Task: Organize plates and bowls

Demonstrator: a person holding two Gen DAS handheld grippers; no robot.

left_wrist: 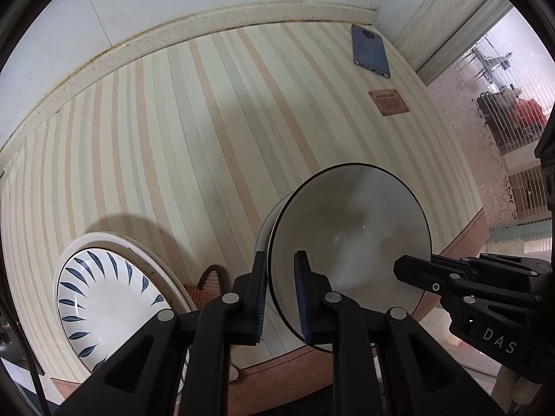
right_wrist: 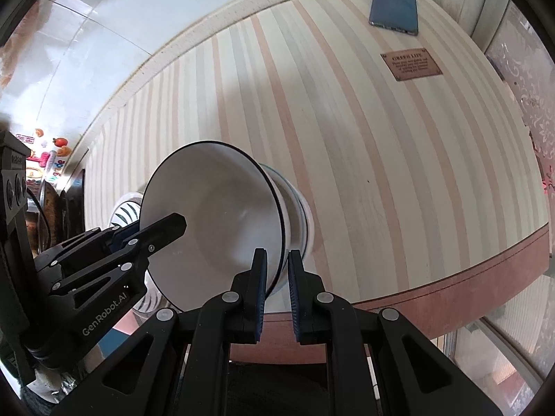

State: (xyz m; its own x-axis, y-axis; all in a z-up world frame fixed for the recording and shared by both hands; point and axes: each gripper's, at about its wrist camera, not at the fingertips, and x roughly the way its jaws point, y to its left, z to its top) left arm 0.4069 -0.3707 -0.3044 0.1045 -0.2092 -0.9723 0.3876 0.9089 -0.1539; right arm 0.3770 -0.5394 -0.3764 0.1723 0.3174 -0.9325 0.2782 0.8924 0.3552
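A white bowl with a dark rim (left_wrist: 350,239) (right_wrist: 222,222) sits on top of another bowl with a blue band (right_wrist: 298,215) near the table's front edge. My left gripper (left_wrist: 281,291) is shut on the top bowl's left rim. My right gripper (right_wrist: 277,287) is shut on its right rim; it also shows in the left wrist view (left_wrist: 412,270). The left gripper shows in the right wrist view (right_wrist: 173,223). A white plate with blue leaf marks (left_wrist: 104,298) lies to the left of the bowls, atop a larger white plate (left_wrist: 152,263).
The striped table mat (left_wrist: 208,138) stretches back to the wall. A blue phone (left_wrist: 370,50) (right_wrist: 393,8) lies at the far right corner, with a small brown label (left_wrist: 388,102) (right_wrist: 411,64) in front of it. The table's brown edge (right_wrist: 451,280) runs along the front.
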